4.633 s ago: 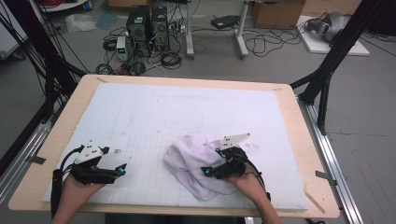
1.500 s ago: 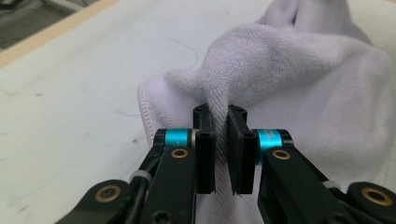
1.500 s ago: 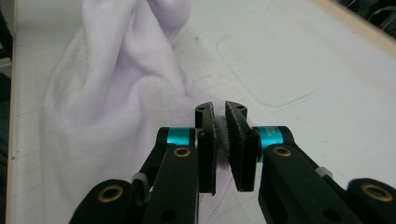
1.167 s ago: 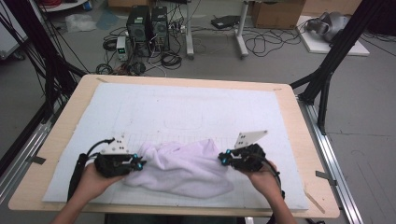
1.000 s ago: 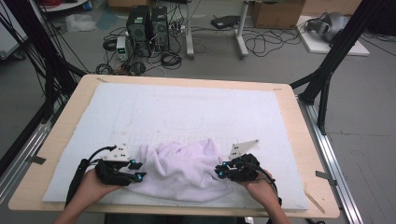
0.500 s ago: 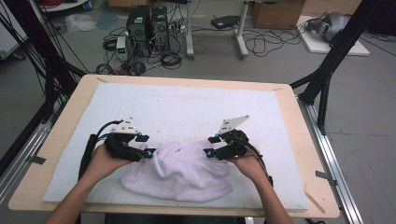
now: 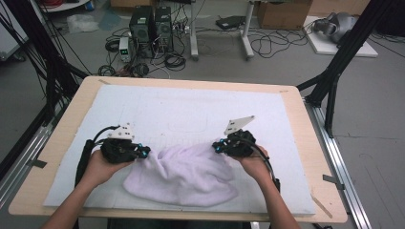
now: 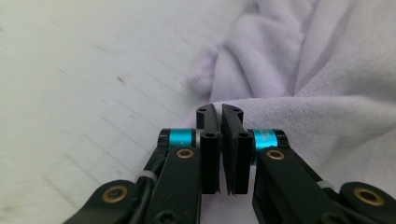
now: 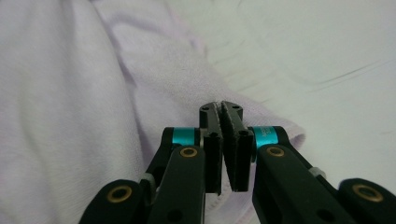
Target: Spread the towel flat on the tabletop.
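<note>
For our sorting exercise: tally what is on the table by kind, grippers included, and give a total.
Grippers: 2, the left gripper and right gripper, each shut on the towel
Towel: 1, pale lilac
Mat: 1, white
Total: 4

One lilac towel [image 7: 184, 174], one white mat [image 7: 181, 109] on one worktop [image 7: 305, 124], two grippers: left gripper [image 7: 143, 152], right gripper [image 7: 216, 147]

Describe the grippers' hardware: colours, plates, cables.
Left gripper and right gripper: black bodies, black ridged jaws, cyan collars, brass-coloured pivot screws. Each carries a grey three-cornered plate on top and trails a black cable. Forearms bare, no sleeves.
</note>
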### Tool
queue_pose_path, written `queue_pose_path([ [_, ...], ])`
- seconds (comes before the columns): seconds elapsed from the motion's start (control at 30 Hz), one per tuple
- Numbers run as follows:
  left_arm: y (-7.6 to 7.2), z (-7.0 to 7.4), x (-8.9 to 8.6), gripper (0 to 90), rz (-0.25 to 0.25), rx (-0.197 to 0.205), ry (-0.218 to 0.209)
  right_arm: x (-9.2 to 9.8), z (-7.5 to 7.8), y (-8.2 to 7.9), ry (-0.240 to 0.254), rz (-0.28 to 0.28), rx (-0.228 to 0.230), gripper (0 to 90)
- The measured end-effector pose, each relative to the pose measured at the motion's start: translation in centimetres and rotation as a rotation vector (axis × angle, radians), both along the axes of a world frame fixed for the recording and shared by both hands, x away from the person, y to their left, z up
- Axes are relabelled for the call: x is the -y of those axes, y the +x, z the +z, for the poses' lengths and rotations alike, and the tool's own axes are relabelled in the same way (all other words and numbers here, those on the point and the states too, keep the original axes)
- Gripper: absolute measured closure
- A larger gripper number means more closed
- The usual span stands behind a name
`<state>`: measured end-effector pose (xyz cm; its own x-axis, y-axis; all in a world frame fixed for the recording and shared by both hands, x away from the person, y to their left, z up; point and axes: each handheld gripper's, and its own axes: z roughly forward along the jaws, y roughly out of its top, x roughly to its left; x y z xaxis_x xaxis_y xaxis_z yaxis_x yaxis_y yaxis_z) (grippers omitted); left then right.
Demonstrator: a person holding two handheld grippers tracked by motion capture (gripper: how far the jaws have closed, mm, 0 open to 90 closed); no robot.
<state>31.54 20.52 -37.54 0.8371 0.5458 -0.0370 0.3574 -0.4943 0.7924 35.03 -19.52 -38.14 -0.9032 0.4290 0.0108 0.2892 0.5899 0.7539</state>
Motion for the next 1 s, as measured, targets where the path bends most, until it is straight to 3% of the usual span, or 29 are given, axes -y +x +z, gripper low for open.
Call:
queue_pose_path([
  [0.03,0.0,0.0,0.0,85.8,0.0,0.0,0.0,0.0,0.0,0.0,0.0,0.0,0.0,87.1],
  [0.1,-0.8,1.8,-0.9,85.8,0.024,0.061,-0.021,1.7,2.2,-0.8,0.035,-0.027,0.058,87.1],
  [0.17,-1.1,2.0,-1.1,85.8,0.023,0.061,-0.027,2.2,2.6,-1.2,0.038,-0.035,0.071,87.1],
  [0.23,-1.8,1.7,-1.3,85.9,0.009,0.051,-0.003,3.1,2.8,-1.7,0.036,-0.043,0.065,87.1],
  [0.33,-2.9,0.1,-1.3,85.8,-0.019,0.004,0.042,3.8,1.2,-2.9,0.003,-0.031,0.028,87.1],
  [0.37,-3.3,-0.7,-1.3,85.7,-0.029,-0.016,0.055,3.9,-0.3,-3.7,-0.019,-0.017,-0.008,87.1],
  [0.4,-3.9,-2.4,-1.4,85.7,-0.061,-0.077,0.079,4.0,-1.2,-4.1,-0.019,-0.01,-0.036,87.1],
  [0.43,-3.9,-2.4,-1.4,85.6,-0.061,-0.077,0.079,4.0,-2.4,-4.5,-0.026,0.003,-0.066,87.0],
  [0.47,-4.1,-3.0,-1.3,85.6,-0.071,-0.094,0.089,4.0,-2.4,-4.5,-0.026,0.003,-0.066,87.0],
  [0.5,-4.2,-3.4,-1.2,84.3,-0.086,-0.103,0.085,3.9,-3.7,-4.8,-0.04,0.023,-0.11,86.6],
  [0.53,-4.2,-3.4,-1.2,82.0,-0.086,-0.103,0.085,3.9,-3.7,-4.8,-0.04,0.023,-0.11,86.6],
  [0.6,-3.9,-2.9,-1.2,70.5,-0.079,-0.097,0.076,3.6,-3.8,-4.7,-0.042,0.04,-0.11,82.4],
  [0.63,-3.6,-2.3,-1.1,66.7,-0.077,-0.089,0.064,3.7,-3.3,-4.5,-0.022,0.028,-0.093,76.3],
  [0.67,-3.3,-1.8,-1.0,66.7,-0.079,-0.078,0.05,3.7,-3.3,-4.5,-0.022,0.028,-0.093,76.3],
  [0.7,-2.9,-1.2,-0.9,63.5,-0.078,-0.07,0.034,3.8,-2.8,-4.2,0.008,0.018,-0.082,72.4],
  [0.73,-2.2,-0.2,-0.5,57.4,-0.072,-0.054,0.013,3.9,-1.7,-3.5,0.07,0.003,-0.069,65.2],
  [0.8,-1.7,0.2,-0.2,52.8,-0.069,-0.049,0.002,3.9,-1.4,-3.2,0.083,-0.007,-0.069,60.1],
  [0.83,-1.0,0.5,0.3,50.9,-0.07,-0.047,-0.012,3.3,-1.1,-2.1,0.095,-0.032,-0.058,50.9],
  [0.87,-0.4,0.5,0.8,50.9,-0.067,-0.05,-0.009,3.3,-1.1,-2.1,0.095,-0.032,-0.058,50.9],
  [0.93,0.5,-0.1,1.8,41.9,-0.067,-0.079,0.019,2.5,-1.6,-1.2,0.079,-0.009,-0.08,46.5],
  [1.0,1.0,-1.3,2.7,39.6,-0.085,-0.132,0.065,0.9,-3.2,-0.5,-0.021,0.015,-0.122,43.0],
])
